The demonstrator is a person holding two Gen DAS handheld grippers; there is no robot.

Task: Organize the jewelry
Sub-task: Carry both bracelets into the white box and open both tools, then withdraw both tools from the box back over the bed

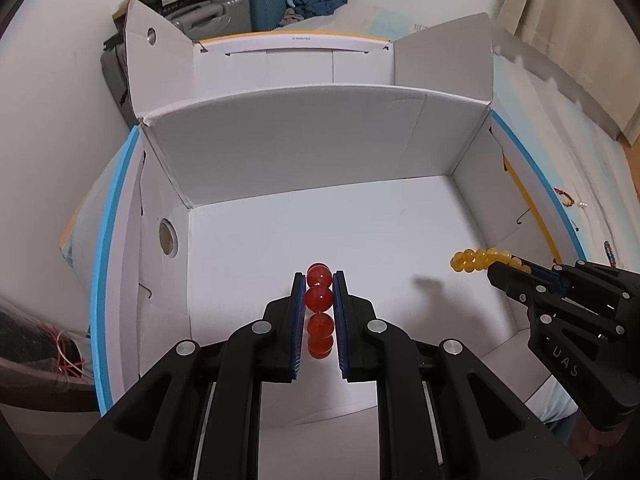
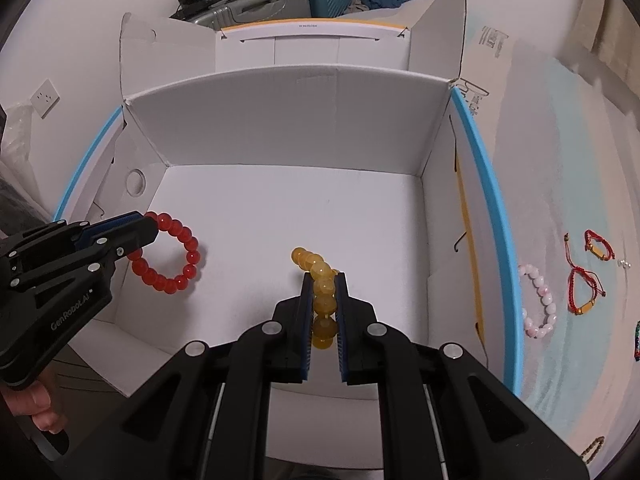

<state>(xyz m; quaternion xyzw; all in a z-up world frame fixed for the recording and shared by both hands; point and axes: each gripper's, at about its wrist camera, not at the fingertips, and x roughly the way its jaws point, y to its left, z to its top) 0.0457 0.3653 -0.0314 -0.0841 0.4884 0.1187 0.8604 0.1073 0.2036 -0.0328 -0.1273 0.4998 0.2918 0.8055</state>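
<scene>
My left gripper (image 1: 319, 280) is shut on a red bead bracelet (image 1: 319, 298) and holds it over the floor of an open white cardboard box (image 1: 304, 148). In the right wrist view the same bracelet (image 2: 176, 258) hangs as a ring from the left gripper (image 2: 148, 226). My right gripper (image 2: 323, 280) is shut on a yellow bead bracelet (image 2: 320, 276) inside the box (image 2: 288, 128). In the left wrist view the right gripper (image 1: 494, 272) shows at the right with the yellow bracelet (image 1: 472, 260).
To the right of the box, on the pale cloth, lie a pink bead bracelet (image 2: 540, 300), red cord bracelets (image 2: 584, 276), a dark beaded one (image 2: 637, 338) and a brown one (image 2: 594, 448). Suitcases (image 2: 256, 0) stand behind the box. The box flaps stand up.
</scene>
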